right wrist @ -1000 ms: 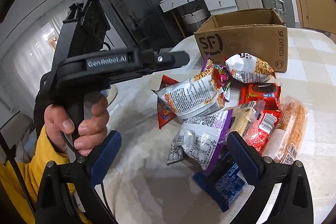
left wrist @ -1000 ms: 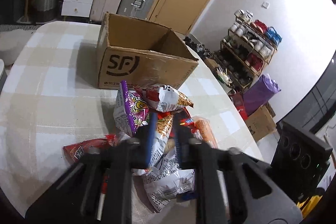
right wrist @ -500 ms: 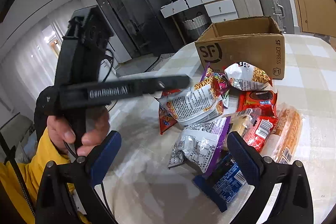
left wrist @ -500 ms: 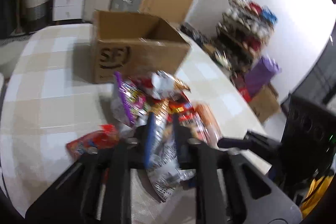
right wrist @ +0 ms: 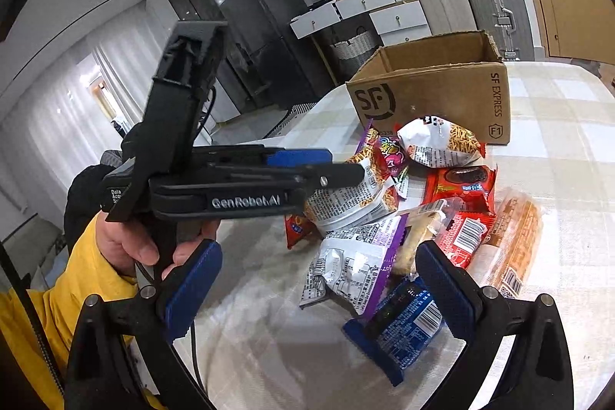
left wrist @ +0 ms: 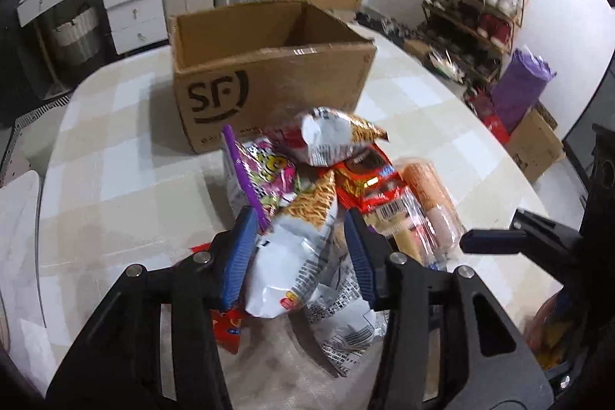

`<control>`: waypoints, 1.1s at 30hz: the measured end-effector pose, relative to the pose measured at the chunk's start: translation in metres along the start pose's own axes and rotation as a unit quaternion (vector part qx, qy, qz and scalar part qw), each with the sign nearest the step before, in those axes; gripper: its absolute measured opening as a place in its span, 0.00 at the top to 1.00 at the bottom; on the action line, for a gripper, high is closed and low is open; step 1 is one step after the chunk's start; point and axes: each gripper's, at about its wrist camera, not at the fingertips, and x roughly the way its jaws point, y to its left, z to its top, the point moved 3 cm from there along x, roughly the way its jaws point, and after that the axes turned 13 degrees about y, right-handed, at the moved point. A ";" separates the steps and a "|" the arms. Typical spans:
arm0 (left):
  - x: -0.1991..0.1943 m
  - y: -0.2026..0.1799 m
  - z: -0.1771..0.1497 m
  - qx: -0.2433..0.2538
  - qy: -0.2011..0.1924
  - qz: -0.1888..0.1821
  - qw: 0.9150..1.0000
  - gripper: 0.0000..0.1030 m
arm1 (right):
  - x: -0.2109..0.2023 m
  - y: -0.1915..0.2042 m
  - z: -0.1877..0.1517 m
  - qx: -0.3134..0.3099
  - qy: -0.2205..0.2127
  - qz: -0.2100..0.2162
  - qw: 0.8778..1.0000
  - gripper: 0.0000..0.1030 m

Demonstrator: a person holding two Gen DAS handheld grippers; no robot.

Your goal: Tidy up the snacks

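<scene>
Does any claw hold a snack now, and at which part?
Left claw straddles the white noodle snack bag at its middle, but a firm hold cannot be told. Right claw is open, holding nothing.
</scene>
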 end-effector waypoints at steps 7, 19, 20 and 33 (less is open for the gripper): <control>0.031 -0.001 0.001 0.020 0.048 0.017 0.998 0.64 | 0.000 -0.001 -0.003 -0.002 0.003 -0.002 1.000 0.00; -0.015 0.009 0.002 -0.003 -0.008 -0.018 1.000 0.70 | 0.010 0.009 -0.001 -0.028 0.022 -0.019 0.999 0.00; -0.024 0.010 0.001 -0.006 -0.017 -0.023 1.000 0.70 | 0.018 0.016 0.001 -0.040 0.033 -0.019 0.998 0.00; -0.138 0.047 -0.048 -0.051 -0.106 -0.021 0.993 0.70 | 0.087 0.025 0.009 -0.077 0.116 -0.121 0.983 0.26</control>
